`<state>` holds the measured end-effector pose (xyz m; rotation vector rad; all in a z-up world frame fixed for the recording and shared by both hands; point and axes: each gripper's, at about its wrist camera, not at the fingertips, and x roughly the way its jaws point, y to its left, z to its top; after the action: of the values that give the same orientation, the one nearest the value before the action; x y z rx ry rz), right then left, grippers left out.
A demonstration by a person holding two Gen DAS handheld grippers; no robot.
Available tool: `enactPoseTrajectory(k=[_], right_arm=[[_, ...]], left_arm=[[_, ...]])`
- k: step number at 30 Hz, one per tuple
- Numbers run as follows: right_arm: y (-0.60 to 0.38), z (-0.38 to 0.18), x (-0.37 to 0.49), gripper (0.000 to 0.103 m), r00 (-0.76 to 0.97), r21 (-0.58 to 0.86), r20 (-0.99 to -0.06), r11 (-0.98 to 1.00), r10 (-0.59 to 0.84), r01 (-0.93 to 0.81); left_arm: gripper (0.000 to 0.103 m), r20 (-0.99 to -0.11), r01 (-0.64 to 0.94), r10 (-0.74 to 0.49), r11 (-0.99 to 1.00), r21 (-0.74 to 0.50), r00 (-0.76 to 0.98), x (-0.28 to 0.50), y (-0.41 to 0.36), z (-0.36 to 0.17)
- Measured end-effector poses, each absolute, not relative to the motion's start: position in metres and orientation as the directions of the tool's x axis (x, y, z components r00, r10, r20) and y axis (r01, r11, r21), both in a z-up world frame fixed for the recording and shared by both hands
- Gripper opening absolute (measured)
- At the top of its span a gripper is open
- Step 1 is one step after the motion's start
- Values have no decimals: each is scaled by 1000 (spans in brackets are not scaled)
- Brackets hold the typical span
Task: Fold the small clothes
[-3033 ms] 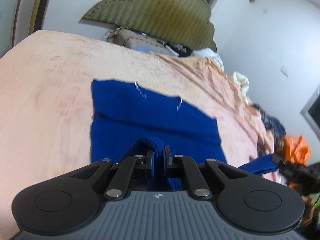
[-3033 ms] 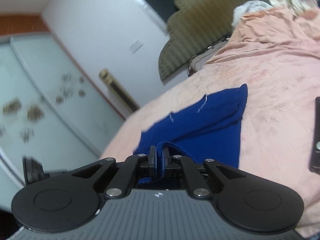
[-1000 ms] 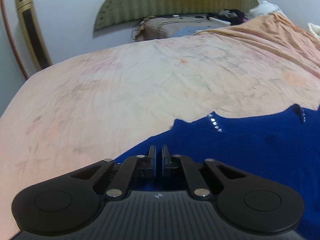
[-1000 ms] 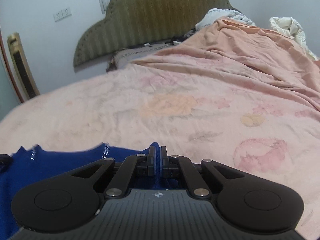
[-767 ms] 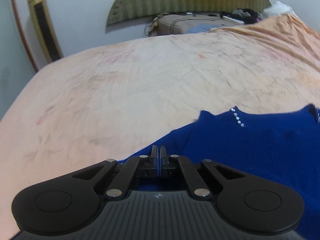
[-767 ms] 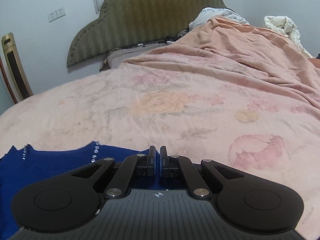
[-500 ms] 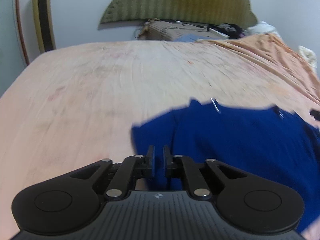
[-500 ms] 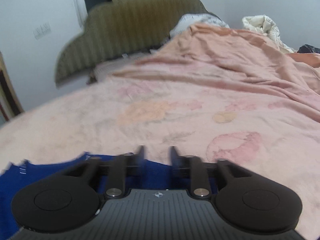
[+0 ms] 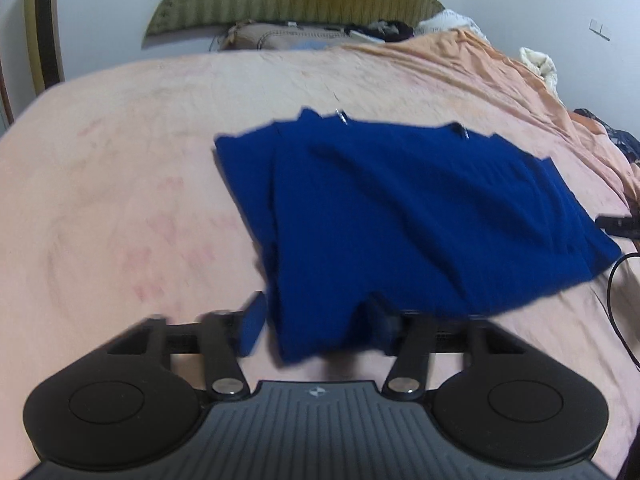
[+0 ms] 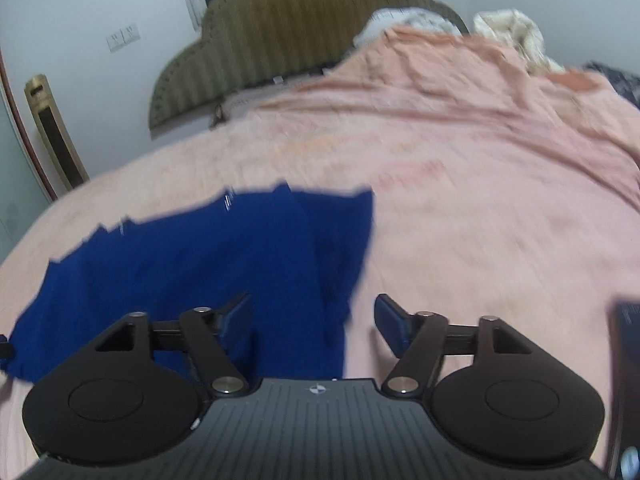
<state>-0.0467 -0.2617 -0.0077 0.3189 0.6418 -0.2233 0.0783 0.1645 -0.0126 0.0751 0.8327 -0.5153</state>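
Both tools (image 9: 316, 326) (image 10: 314, 320) gape (empty) over the blue garment (image 9: 420, 216).

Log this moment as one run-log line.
left gripper: open | right gripper: open | folded blue knit garment: released on pink bedsheet

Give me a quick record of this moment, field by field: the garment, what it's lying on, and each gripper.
garment: blue top, lying folded on the bed
surface: pink bedsheet
left gripper: open, jaws either side of the top's near edge, not clamped
right gripper: open, at the top's right edge
background: green headboard against the wall
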Motion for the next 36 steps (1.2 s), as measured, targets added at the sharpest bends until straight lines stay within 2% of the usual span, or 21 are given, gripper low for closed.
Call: enactPoseTrajectory(k=[2, 3, 5, 6, 12, 15, 17, 20, 22, 25, 29, 31, 33, 35, 36], right_arm=[[-259, -16, -58, 72, 758, 237, -649, 927, -71, 290], [-258, -21, -62, 72, 755, 248, -653, 927, -55, 282], [-252, -29, -67, 36, 749, 260, -661, 928, -32, 268], [-249, -29, -69, 6, 751, 251, -659, 930, -40, 270], [-250, -8, -87, 6, 807, 234, -578, 924, -119, 303], [-253, -8, -90, 5, 789, 211, -604, 931, -117, 299], [-253, -18, -86, 5, 748, 193, -657, 939, -92, 285], [-251, -15, -84, 22, 728, 133, -672, 946, -133, 296], [-257, -1, -86, 34, 764, 140, -624, 938, -166, 318], [-263, 18, -73, 33, 814, 152, -556, 942, -169, 299], [-262, 20, -18, 36, 829, 194, -554, 956, -77, 218], [-251, 22, 11, 36, 831, 205, -556, 964, -27, 168], [-232, 20, 38, 44, 835, 218, -549, 971, 40, 97], [-209, 13, 62, 46, 818, 203, -564, 979, 109, 10], [-199, 10, 77, 47, 802, 185, -585, 983, 125, -19]], left_arm=[[12, -722, 457, -403, 879, -134, 563, 76, 161, -14], [8, -719, 455, -400, 881, -130, 569, 75, 160, -13], [6, -713, 443, -403, 885, -144, 573, 75, 161, -9], [5, -712, 435, -397, 889, -142, 579, 74, 163, -7], [3, -706, 420, -360, 902, -97, 610, 57, 180, 12], [3, -747, 454, -312, 891, -16, 587, 51, 171, -2], [4, -761, 460, -297, 888, 2, 577, 51, 169, -9], [7, -763, 468, -322, 883, -30, 560, 55, 180, 4], [7, -752, 449, -292, 894, 6, 591, 58, 188, 14], [7, -722, 413, -261, 910, 38, 641, 70, 191, 32], [9, -679, 432, -299, 901, 30, 670, 100, 163, 53], [14, -669, 454, -307, 890, 51, 677, 115, 133, 55], [31, -665, 501, -344, 864, 52, 662, 129, 95, 53], [41, -662, 551, -376, 832, 67, 648, 139, 59, 48], [42, -660, 573, -387, 816, 80, 644, 143, 41, 44]])
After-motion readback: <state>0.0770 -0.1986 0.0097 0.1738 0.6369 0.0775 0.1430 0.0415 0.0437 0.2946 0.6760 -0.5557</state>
